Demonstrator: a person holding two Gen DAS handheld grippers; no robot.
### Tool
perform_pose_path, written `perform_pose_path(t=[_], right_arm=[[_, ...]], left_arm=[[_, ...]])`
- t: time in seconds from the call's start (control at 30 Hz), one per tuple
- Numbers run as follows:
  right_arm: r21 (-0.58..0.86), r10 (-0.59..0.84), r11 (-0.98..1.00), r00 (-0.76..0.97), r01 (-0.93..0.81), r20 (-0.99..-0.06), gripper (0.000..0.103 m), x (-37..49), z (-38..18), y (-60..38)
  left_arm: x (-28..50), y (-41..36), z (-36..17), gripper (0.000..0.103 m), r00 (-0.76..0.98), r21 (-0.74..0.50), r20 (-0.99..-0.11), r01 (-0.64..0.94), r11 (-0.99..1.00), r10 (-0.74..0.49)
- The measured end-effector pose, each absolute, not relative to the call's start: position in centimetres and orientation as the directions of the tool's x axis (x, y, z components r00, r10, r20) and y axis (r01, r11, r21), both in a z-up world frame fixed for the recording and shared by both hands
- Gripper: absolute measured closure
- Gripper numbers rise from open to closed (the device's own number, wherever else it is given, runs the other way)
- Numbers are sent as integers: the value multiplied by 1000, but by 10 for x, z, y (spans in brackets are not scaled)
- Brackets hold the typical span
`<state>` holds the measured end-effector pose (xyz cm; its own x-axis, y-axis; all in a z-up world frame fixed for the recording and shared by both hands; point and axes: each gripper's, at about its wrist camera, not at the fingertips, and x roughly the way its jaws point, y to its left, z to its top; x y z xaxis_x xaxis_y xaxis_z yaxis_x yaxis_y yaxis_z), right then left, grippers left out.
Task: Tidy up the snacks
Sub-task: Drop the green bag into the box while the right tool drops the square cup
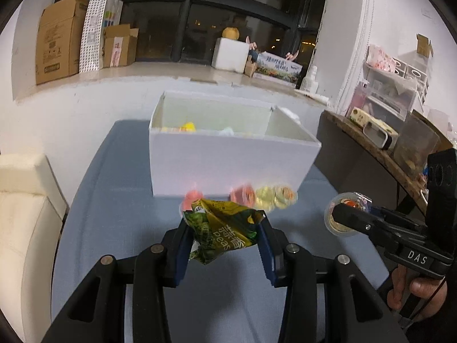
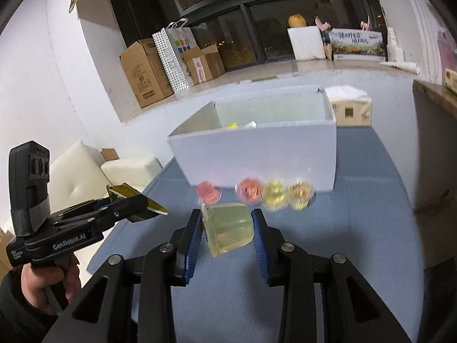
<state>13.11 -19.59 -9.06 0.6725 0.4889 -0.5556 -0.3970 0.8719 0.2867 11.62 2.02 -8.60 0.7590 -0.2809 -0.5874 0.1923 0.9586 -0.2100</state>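
My left gripper (image 1: 224,228) is shut on a green pea snack bag (image 1: 221,233) and holds it above the blue table, in front of the white box (image 1: 228,168). It shows at the left of the right wrist view (image 2: 142,204). My right gripper (image 2: 227,223) is shut on a clear yellow-green jelly cup (image 2: 228,228); from the left wrist view the cup (image 1: 341,215) shows at the right. Several jelly cups, red (image 2: 208,193), orange (image 2: 251,190) and yellow (image 2: 274,194), sit in a row against the box front. The box (image 2: 257,154) holds something yellow (image 2: 232,126).
A blue cloth (image 1: 114,228) covers the table. A cream sofa (image 1: 22,214) stands at the left and a dark wooden table (image 1: 371,148) with clutter at the right. A tissue pack (image 2: 351,108) sits behind the box. Cardboard boxes (image 1: 60,51) line the window sill.
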Motion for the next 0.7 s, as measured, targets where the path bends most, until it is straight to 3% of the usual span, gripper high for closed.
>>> perform_pose_path(t=[0.23,0.47,0.53,0.57,0.6,0.63,0.67,0.7], right_arm=[[243,417,909,743,-339,-523,65,199,-49,-203],[198,338,941,750,-274,-569,65,275,-43,-203],[206,329,944,740,-257,-586,65,290,-47,-206],[209,325,946,734,-249,-596,65,298,-49,-207],[204,313,950,729,-238,-609,57,303,-50,-207],[188,283,959,726,-212,-627,25,309,-51,-208],[183,263,965,735,-190,-625,9,310,-52,-210],[192,266,964,747,-186,-609,0,308,-51,-213]], left_arm=[[194,16,-42,57,795,-192,-536,212,958,-283],[285,11,-44,56,768,-151,-595,182,972,-236],[299,7,-49,54,762,-125,-611,174,977,-214],[305,5,-54,44,754,-114,-626,166,979,-201],[311,2,-58,22,742,-104,-643,160,982,-189],[316,0,-62,10,730,-94,-660,157,983,-179],[317,-2,-65,0,732,-82,-659,157,984,-172],[316,-4,-66,0,738,-69,-654,160,985,-165]])
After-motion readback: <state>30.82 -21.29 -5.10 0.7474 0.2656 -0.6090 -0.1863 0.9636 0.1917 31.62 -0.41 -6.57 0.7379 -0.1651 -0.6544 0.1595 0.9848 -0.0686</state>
